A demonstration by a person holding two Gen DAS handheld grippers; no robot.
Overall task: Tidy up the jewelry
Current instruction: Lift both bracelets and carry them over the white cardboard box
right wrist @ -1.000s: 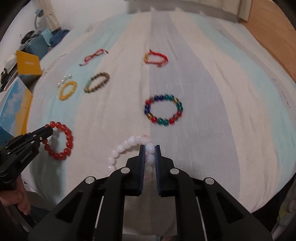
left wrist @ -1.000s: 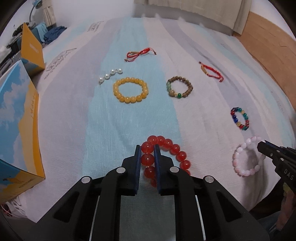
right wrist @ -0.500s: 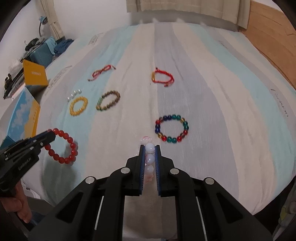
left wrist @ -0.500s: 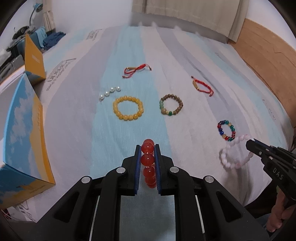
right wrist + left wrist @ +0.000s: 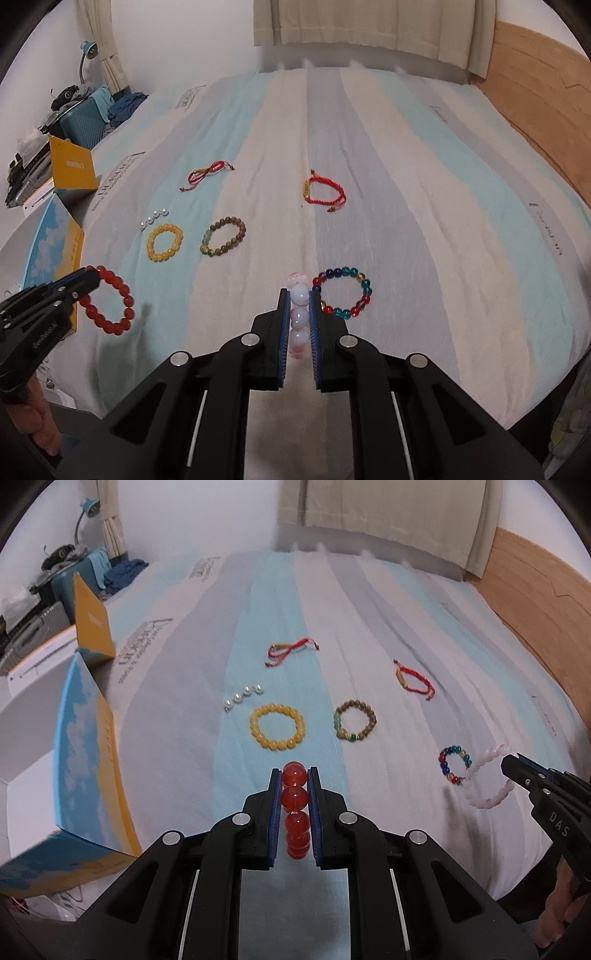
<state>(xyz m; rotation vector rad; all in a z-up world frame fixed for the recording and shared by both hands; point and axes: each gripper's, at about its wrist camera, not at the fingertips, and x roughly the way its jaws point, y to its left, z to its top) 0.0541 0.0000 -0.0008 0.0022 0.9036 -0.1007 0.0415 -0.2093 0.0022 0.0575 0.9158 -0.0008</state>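
My left gripper (image 5: pixel 294 775) is shut on a red bead bracelet (image 5: pixel 295 797), which hangs clear of the striped bed sheet (image 5: pixel 184 746). From the right wrist view that red bead bracelet (image 5: pixel 110 306) dangles as a ring from the left gripper (image 5: pixel 94 277). My right gripper (image 5: pixel 298 295) is shut on a pale pink bead bracelet (image 5: pixel 299 317), also lifted. In the left wrist view the pink bracelet (image 5: pixel 487 782) hangs from the right gripper (image 5: pixel 508 764) at the right edge.
On the sheet lie a yellow bead bracelet (image 5: pixel 277 727), a brown bead bracelet (image 5: pixel 355 720), a multicoloured bead bracelet (image 5: pixel 343 291), two red cord bracelets (image 5: pixel 291 650) (image 5: pixel 413 679) and a short pearl string (image 5: pixel 243 695). An open blue-and-yellow box (image 5: pixel 85 753) stands at the left bed edge.
Both grippers have risen with their bracelets, which left the sheet and now hang free. The bed looks farther away in both views.
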